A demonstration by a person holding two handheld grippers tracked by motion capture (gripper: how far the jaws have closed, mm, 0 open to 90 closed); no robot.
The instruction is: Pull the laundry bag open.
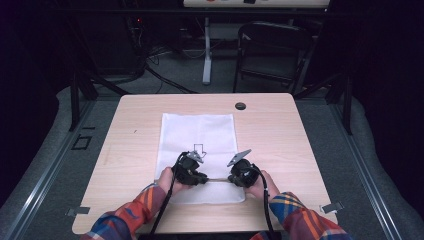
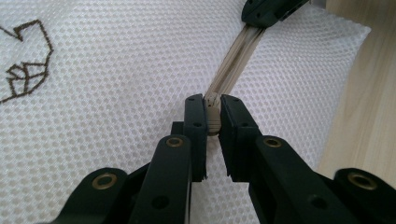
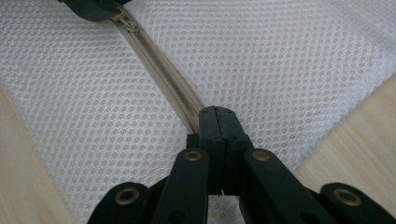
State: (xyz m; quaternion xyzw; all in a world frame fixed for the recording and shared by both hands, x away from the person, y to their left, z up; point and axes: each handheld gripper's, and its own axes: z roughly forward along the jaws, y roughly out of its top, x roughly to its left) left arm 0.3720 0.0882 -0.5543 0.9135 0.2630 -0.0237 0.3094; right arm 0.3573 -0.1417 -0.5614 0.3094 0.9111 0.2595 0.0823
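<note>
We see the white mesh bag (image 1: 199, 145) lying mid-table. At its six o'clock edge, our left gripper (image 2: 213, 116) pinches the beige zipper pull (image 2: 213, 114), while our right gripper (image 3: 218, 122), at three o'clock of it, clamps the zipper tape (image 3: 163, 70).

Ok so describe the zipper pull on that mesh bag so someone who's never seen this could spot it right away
Start at the wooden table and find the white mesh bag lying flat in its middle. A beige zipper runs across the bag's near end, between the two black tools. The zipper pull is the small beige tab pinched in the left tool, the one solid bit among the fine teeth.
</note>
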